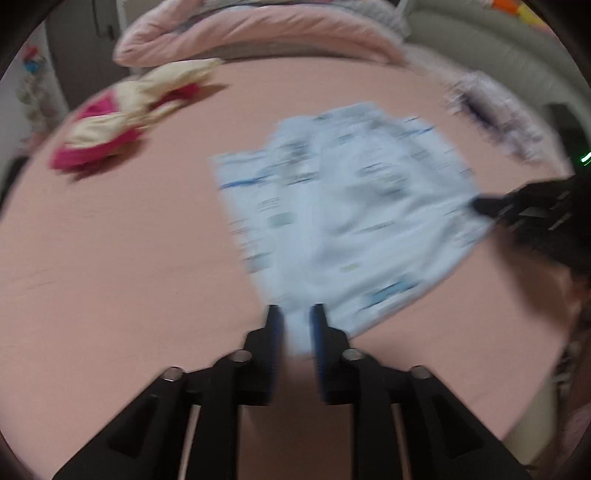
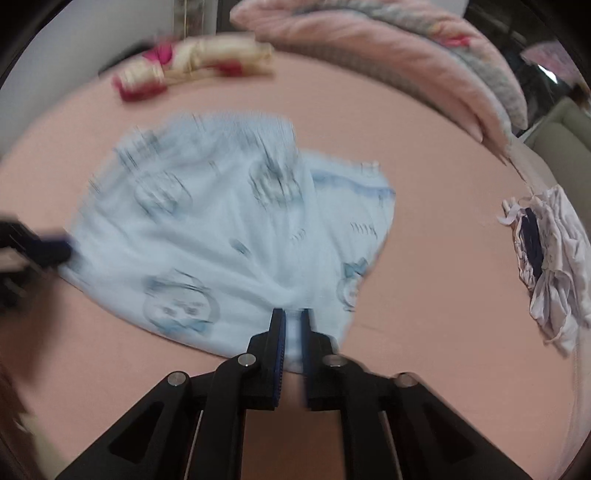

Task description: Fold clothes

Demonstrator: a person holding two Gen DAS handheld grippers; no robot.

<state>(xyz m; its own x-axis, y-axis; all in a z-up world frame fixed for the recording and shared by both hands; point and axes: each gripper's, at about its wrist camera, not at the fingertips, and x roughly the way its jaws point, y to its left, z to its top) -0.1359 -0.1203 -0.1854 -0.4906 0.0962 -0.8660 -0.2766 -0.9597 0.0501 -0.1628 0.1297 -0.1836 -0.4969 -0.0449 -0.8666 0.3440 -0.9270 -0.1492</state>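
Observation:
A light blue garment (image 1: 351,206) printed with cartoon animals lies spread and rumpled on the pink bed sheet (image 1: 129,277). My left gripper (image 1: 296,314) has a bunch of its near edge filling the narrow gap between its pads. The right gripper (image 1: 480,203) comes in from the right at the garment's other edge. In the right wrist view the same garment (image 2: 221,236) lies ahead, and my right gripper (image 2: 293,314) is shut on a pinch of its near hem. The left gripper (image 2: 68,251) shows blurred at the garment's left edge.
A crumpled cream and magenta garment (image 1: 122,118) (image 2: 192,66) lies at the far left of the bed. A white and dark patterned garment (image 2: 550,266) (image 1: 491,114) sits at the right edge. A rolled pink quilt (image 1: 258,33) (image 2: 388,51) runs along the far side.

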